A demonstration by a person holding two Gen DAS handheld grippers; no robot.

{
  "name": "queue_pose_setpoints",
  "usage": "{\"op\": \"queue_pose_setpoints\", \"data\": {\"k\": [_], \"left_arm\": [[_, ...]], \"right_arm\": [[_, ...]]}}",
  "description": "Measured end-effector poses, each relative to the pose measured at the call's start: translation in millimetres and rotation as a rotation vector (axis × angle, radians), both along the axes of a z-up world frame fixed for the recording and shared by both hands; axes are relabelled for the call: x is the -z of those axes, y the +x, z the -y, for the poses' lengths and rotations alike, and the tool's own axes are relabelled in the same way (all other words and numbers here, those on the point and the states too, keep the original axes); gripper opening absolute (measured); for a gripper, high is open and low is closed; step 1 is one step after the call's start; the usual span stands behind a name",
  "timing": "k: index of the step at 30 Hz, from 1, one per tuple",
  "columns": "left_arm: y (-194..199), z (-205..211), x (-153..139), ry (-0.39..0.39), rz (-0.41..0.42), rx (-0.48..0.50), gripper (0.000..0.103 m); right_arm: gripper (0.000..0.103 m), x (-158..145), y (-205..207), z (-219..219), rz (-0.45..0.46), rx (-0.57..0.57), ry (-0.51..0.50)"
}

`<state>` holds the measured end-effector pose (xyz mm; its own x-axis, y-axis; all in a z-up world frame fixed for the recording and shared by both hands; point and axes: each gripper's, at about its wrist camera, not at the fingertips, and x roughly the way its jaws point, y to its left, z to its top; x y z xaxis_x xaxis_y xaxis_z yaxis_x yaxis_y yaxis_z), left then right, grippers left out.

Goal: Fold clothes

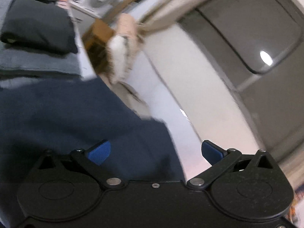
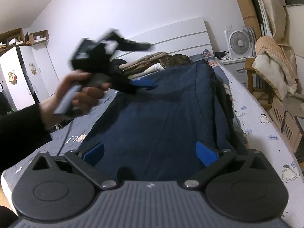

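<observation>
On the bed (image 2: 262, 133) in my view, the navy garment (image 2: 157, 117) lies spread flat. My right claw (image 2: 150, 154) hovers wide over its near edge, empty; my left claw (image 1: 154, 152), also wide, holds nothing.

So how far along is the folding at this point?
Done: the navy garment lies as a folded panel on the bed. In hand: nothing; the right gripper is open over it, and the left gripper is also open and empty. Left: the dark pile beyond, possibly unfolded.
</observation>
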<state>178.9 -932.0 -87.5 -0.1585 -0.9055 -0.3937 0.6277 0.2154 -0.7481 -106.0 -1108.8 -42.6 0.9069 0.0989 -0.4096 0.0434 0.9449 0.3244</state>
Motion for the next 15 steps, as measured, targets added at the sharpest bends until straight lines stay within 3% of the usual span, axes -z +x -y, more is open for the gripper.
{"op": "queue_pose_setpoints", "data": {"k": [7, 12, 15], "left_arm": [[28.2, 40.9, 0.3, 0.099, 0.046, -0.106, 0.103], [35.0, 45.3, -19.0, 0.058, 0.091, -0.242, 0.103], [28.3, 24.0, -36.1, 0.014, 0.098, -0.258, 0.103]], "right_arm": [[0.103, 0.8, 0.0, -1.1, 0.004, 0.009, -0.013], [0.103, 0.8, 0.3, -0.5, -0.001, 0.008, 0.005], [0.103, -1.4, -2.1, 3.9, 0.006, 0.003, 0.05]]}}
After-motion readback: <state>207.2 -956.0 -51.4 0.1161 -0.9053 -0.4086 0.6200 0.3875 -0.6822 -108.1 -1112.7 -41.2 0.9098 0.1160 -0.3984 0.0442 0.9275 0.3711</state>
